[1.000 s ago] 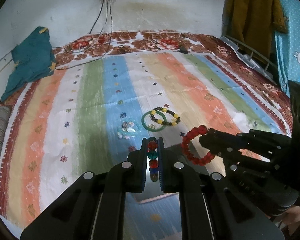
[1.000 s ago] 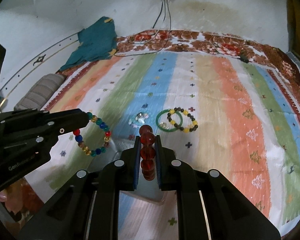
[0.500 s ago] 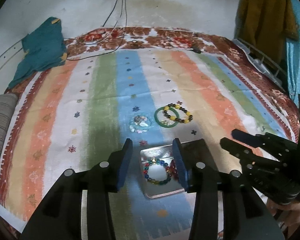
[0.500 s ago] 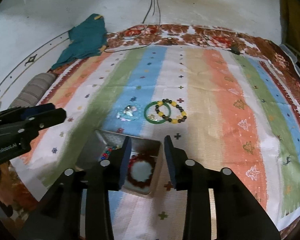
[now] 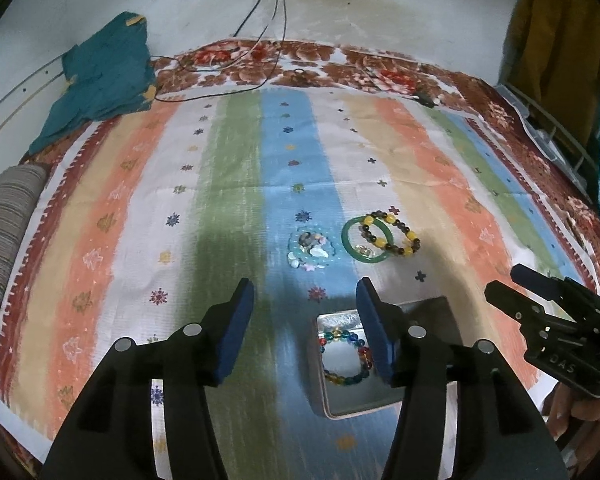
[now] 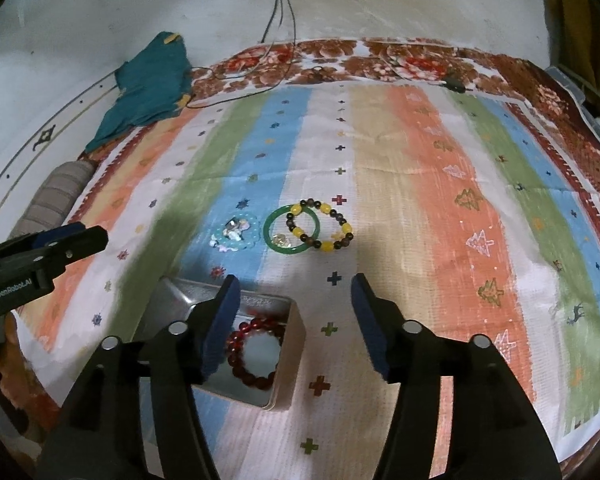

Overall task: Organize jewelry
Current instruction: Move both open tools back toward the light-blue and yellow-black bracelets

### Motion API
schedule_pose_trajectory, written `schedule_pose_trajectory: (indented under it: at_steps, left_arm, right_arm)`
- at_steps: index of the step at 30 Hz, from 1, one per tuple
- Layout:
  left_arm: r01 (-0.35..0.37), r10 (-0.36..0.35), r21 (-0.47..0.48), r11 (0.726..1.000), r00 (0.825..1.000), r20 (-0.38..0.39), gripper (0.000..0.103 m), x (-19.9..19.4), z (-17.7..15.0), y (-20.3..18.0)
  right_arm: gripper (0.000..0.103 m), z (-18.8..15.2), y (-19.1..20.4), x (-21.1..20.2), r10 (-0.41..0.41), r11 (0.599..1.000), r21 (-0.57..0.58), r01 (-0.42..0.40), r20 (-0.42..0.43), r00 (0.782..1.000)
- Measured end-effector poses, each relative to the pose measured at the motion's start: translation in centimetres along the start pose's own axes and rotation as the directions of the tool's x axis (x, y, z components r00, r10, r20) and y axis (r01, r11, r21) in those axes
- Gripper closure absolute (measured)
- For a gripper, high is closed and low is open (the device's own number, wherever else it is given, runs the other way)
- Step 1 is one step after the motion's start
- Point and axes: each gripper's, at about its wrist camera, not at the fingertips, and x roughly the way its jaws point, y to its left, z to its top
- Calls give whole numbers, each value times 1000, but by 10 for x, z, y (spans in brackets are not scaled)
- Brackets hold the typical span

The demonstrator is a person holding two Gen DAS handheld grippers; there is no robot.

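Reading the one clear label first: white lettering "GenRobot.AI" runs along the black body of the left gripper (image 6: 66, 246) at the left edge of the right wrist view; in the left wrist view, letters on the right gripper (image 5: 504, 284) at the right edge are too blurred to make out.

Both grippers stand released with nothing between their blue pads, their jaws having just been opening. In its own view the left gripper (image 5: 306, 320) spreads about halfway, its right finger crossing in front of the shallow rectangular silver metal tin (image 5: 340, 410) at lower centre. Inside the tin lie the multicoloured glass-bead bracelet (image 5: 346, 354) and the dark red bead bracelet (image 6: 254, 354), which shows only in the right wrist view. The right gripper (image 6: 294, 316) is likewise about half open over the striped pastel cloth (image 6: 400, 184), its left finger overlapping the tin's (image 6: 290, 364) near side.

Beyond the tin, near mid-frame, rest a green bangle (image 6: 292, 230) overlapped by a yellow-and-brown bead bracelet (image 6: 320, 224), and to their left a pale blue shell-trimmed piece (image 6: 236, 234).
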Motion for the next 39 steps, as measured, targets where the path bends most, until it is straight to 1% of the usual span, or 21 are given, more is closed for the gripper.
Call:
schedule_pose_trajectory:
  at_steps: [2, 4, 10, 20, 22, 27, 31, 34, 39]
  left_arm:
    - [-11, 11, 12, 1000, 1000, -3, 48, 3, 1, -2]
    - [-14, 14, 23, 1000, 1000, -8, 47, 5, 1, -5]
    - [-43, 44, 42, 998, 999, -20, 42, 17, 5, -7]
    - [-72, 74, 60, 996, 997, -36, 41, 34, 16, -5]
    - [-73, 76, 54, 996, 996, -46, 41, 39, 17, -4]
    - [-73, 76, 62, 995, 996, -53, 41, 44, 20, -3]
    - [-78, 82, 62, 995, 995, -58, 41, 49, 23, -3]
    - [-74, 78, 63, 995, 995, -60, 41, 52, 26, -3]
    - [-81, 85, 65, 995, 994, -68, 40, 60, 31, -3]
  right_arm:
    - [43, 2, -1, 1, -6, 1000, 1, 6, 2, 1000]
    - [40, 4, -1, 3, -5, 1000, 3, 5, 1, 1000]
    - [39, 7, -1, 6, -13, 1000, 1, 13, 4, 1000]
    - [39, 17, -1, 25, -23, 999, -23, 22, -16, 1000]
    - [38, 18, -2, 31, -42, 999, -34, 41, -20, 999]
    - [39, 19, -8, 42, -52, 998, -25, 51, -38, 998]
    - [39, 21, -7, 44, -49, 998, -29, 48, -34, 998]
    - [39, 23, -6, 43, -47, 999, -28, 47, -13, 999]
    - [39, 27, -5, 45, -47, 998, -32, 47, -13, 999]
